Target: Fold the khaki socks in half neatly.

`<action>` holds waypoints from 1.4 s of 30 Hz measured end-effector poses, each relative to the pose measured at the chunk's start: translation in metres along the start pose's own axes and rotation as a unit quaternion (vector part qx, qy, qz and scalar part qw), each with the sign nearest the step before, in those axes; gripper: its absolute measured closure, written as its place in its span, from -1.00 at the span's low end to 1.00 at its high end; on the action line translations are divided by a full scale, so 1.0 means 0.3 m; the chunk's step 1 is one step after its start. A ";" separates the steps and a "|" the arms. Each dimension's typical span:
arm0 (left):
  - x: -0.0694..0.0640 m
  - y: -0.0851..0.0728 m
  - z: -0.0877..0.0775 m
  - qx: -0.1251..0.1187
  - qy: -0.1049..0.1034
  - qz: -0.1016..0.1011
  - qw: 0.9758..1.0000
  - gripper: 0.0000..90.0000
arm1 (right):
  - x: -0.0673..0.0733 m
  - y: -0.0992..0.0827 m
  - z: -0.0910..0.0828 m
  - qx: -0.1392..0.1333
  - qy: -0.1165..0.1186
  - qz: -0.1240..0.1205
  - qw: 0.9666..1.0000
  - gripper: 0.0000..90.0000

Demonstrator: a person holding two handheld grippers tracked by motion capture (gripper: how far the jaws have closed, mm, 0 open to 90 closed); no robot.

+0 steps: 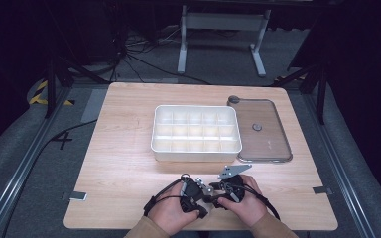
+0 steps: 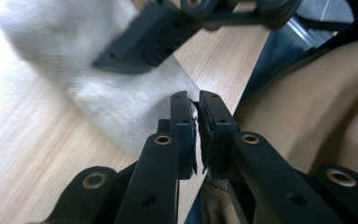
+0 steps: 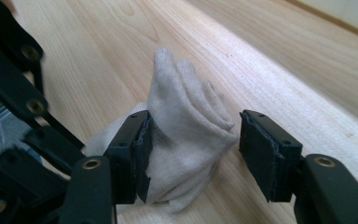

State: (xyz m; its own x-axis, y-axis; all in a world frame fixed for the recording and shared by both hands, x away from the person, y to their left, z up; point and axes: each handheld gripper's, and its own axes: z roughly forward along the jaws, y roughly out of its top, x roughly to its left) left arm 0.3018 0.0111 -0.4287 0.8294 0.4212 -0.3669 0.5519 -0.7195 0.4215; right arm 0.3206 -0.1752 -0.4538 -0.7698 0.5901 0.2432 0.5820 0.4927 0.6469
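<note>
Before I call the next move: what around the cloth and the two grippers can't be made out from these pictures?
- High view: the cloth is hidden behind the hands and grippers.
- Left gripper view: the cloth is blurred and overexposed, cut by the top-left edge; the left gripper looks nearly shut, pinch unclear.
- Right gripper view: the right gripper straddles the cloth; far-pad contact unclear.

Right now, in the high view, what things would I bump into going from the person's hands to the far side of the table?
The two grippers, left gripper and right gripper → white divided tray → far edge of the wooden table.
</note>
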 end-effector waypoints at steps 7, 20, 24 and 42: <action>0.025 -0.022 -0.003 0.015 0.020 -0.020 0.999 0.88 | -0.007 0.002 0.010 0.007 0.011 0.014 1.000 -0.03; 0.021 -0.021 0.000 0.014 0.019 -0.018 1.000 0.87 | -0.018 -0.002 0.015 0.009 0.040 0.043 0.998 0.20; 0.021 -0.022 -0.001 0.014 0.019 -0.019 1.000 0.86 | -0.024 -0.006 0.018 0.008 0.056 0.057 0.997 0.35; 0.028 -0.025 -0.026 0.007 0.022 -0.020 1.000 0.81 | -0.007 0.016 -0.028 0.006 0.041 0.020 0.999 0.63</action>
State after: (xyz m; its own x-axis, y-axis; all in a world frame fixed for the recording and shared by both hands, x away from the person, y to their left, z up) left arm 0.3053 0.0241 -0.4285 0.8093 0.4737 -0.3473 0.5845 -0.7083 0.3958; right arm 0.3228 -0.1795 -0.4452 -0.7644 0.5552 0.3276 0.6154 0.4771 0.6274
